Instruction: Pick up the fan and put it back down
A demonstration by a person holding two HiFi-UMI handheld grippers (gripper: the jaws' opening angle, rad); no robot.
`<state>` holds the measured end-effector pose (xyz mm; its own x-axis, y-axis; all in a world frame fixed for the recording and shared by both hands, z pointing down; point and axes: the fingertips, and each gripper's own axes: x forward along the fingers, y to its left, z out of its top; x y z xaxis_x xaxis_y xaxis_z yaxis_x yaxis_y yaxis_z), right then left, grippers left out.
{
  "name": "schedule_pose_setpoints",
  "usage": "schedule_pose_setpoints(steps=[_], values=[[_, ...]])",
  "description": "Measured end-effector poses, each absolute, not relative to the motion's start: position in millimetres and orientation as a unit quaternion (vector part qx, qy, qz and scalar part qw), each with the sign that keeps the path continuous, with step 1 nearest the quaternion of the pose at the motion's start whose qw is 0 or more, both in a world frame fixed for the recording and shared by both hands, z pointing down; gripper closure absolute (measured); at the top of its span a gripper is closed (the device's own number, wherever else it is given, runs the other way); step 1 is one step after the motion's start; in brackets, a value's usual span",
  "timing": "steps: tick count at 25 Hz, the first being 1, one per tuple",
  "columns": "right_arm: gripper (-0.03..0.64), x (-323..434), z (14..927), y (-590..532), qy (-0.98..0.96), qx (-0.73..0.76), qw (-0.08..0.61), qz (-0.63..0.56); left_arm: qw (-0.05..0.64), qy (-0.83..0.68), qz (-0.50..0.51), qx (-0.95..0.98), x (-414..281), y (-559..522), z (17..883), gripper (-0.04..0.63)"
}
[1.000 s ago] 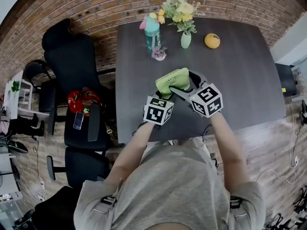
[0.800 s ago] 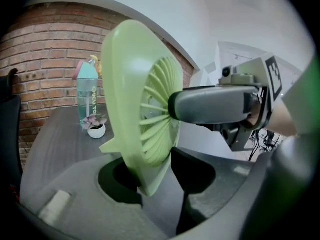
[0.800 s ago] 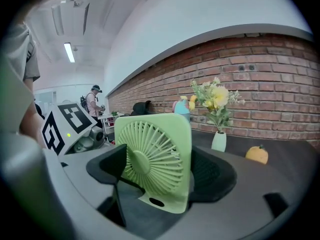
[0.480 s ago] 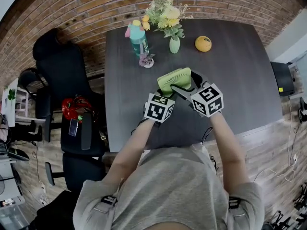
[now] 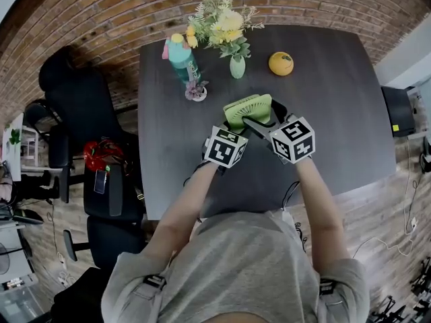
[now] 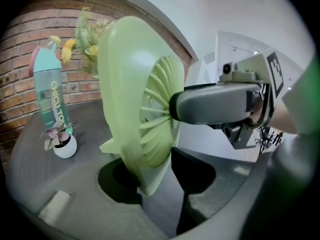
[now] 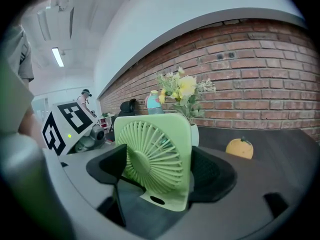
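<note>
Left gripper (image 6: 160, 171) and right gripper (image 7: 157, 176) both clamp the upright fan (image 5: 248, 110), its grille facing the right gripper. Flower vase (image 5: 236, 66), bottle (image 5: 180, 58) and orange (image 5: 281, 63) stand beyond.

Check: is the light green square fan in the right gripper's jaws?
In. The light green square fan sits between the right gripper's pads, both pressing its sides.
</note>
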<state>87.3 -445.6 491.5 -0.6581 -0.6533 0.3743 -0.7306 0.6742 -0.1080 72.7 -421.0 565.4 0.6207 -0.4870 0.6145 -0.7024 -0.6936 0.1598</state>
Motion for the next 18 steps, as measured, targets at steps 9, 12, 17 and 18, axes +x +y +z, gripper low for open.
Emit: schedule_pose_setpoints(steps=[9,12,17,18], values=[[0.219,114.2,509.9,-468.1,-0.894,0.395,0.153,0.145,0.193,-0.326,0.296,0.877,97.0,-443.8,582.9,0.414],[0.219,120.9,518.2,-474.0,-0.891,0.397,0.157,0.152,0.195,-0.322,0.301,0.876,103.7,-449.5,590.9,0.414],[0.219,126.6,532.6,-481.9,-0.887,0.399,0.163,0.166,0.199,-0.318,0.313,0.872,108.3,-457.0,604.4,0.414],[0.219,128.0,535.4,-483.1,-0.886,0.399,0.163,0.169,0.198,-0.318,0.316,0.872,109.3,-458.3,607.0,0.414]])
